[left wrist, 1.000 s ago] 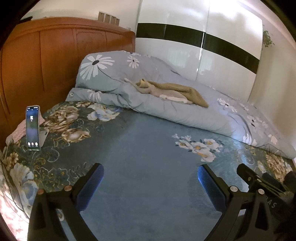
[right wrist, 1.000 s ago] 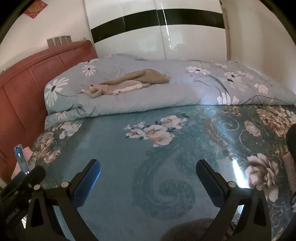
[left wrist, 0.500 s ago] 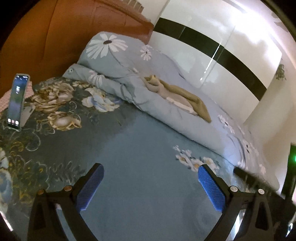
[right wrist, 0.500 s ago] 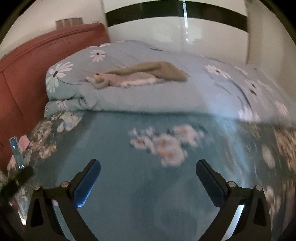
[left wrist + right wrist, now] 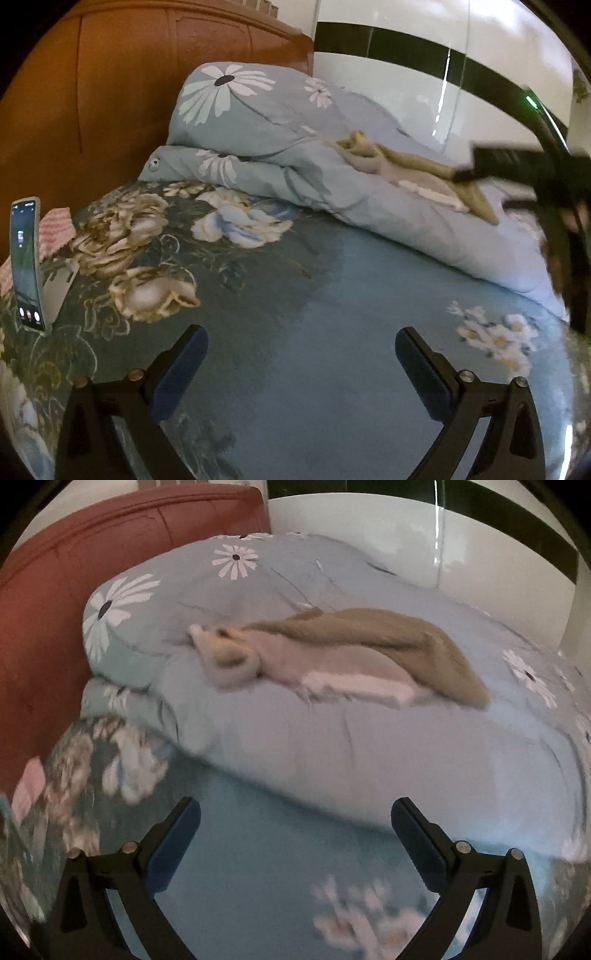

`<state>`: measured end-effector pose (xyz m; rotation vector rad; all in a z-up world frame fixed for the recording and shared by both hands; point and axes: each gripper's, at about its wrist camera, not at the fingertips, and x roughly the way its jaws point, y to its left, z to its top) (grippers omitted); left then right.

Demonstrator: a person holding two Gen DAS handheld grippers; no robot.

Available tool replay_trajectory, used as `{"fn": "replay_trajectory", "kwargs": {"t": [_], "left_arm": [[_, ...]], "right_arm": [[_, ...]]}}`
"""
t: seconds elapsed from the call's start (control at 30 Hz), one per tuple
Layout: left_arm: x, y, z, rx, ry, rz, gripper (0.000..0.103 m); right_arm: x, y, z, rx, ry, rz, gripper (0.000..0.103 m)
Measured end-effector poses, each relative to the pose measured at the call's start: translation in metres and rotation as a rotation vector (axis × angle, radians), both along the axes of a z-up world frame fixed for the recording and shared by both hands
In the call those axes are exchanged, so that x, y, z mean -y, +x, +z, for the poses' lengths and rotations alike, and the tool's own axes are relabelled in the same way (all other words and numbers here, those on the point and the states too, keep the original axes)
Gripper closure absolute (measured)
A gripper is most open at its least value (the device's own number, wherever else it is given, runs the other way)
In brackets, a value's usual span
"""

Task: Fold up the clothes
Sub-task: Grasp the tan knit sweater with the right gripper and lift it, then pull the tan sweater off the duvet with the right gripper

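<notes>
A tan and pale grey garment lies crumpled on top of a rolled light blue floral duvet; it also shows in the left wrist view. My right gripper is open and empty, low over the blue sheet just in front of the duvet, with the garment ahead of it. From the left wrist view the right gripper's black body reaches in by the garment's right end. My left gripper is open and empty over the sheet, well short of the duvet.
A floral blue bed sheet covers the bed. A wooden headboard stands at the left. A phone leans on a stand at the left, beside a pink cloth. A white wardrobe with a black band is behind.
My right gripper has moved forward toward the duvet, so the garment looks much larger. It now crosses the right side of the left wrist view. My left gripper has shifted slightly.
</notes>
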<state>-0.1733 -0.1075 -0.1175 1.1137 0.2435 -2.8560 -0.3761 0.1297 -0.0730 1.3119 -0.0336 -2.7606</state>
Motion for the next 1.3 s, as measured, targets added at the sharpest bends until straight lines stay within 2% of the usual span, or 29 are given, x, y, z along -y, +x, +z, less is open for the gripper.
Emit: {"fn": "replay_trajectory", "kwargs": {"t": [0.27,0.47,0.6,0.7,0.83,0.9,0.97,1.13,1.3], "left_arm": [[0.023,-0.017,-0.029,0.049,0.073,0.055,0.000],[0.035,-0.021,-0.034,0.037,0.108,0.077,0.000],[0.040,-0.024,-0.039,0.035,0.123,0.088,0.000],[0.043,-0.025,-0.045,0.040,0.141,0.101,0.000],[0.050,-0.026,-0.052,0.061,0.184,0.120,0.000],[0.054,-0.025,-0.053,0.066,0.209,0.127,0.000],[0.055,-0.023,-0.049,0.062,0.217,0.133,0.000],[0.051,-0.012,-0.026,0.038,0.166,0.137,0.000],[0.048,0.007,-0.001,0.030,0.194,0.123,0.000]], "right_arm": [[0.056,-0.124,-0.008,0.009,0.053,0.033,0.002],[0.081,-0.180,-0.014,0.000,0.013,0.008,0.025],[0.086,-0.209,-0.027,0.044,0.003,-0.078,0.046],[0.083,-0.225,-0.038,0.076,0.036,-0.151,0.052],[0.075,-0.225,-0.049,0.124,0.138,-0.171,0.068],[0.069,-0.221,-0.047,0.126,0.186,-0.171,0.080],[0.061,-0.216,-0.043,0.133,0.231,-0.178,0.086],[0.024,-0.193,-0.023,0.138,0.358,-0.225,0.090],[-0.018,-0.151,0.008,0.114,0.523,-0.261,0.091]]}}
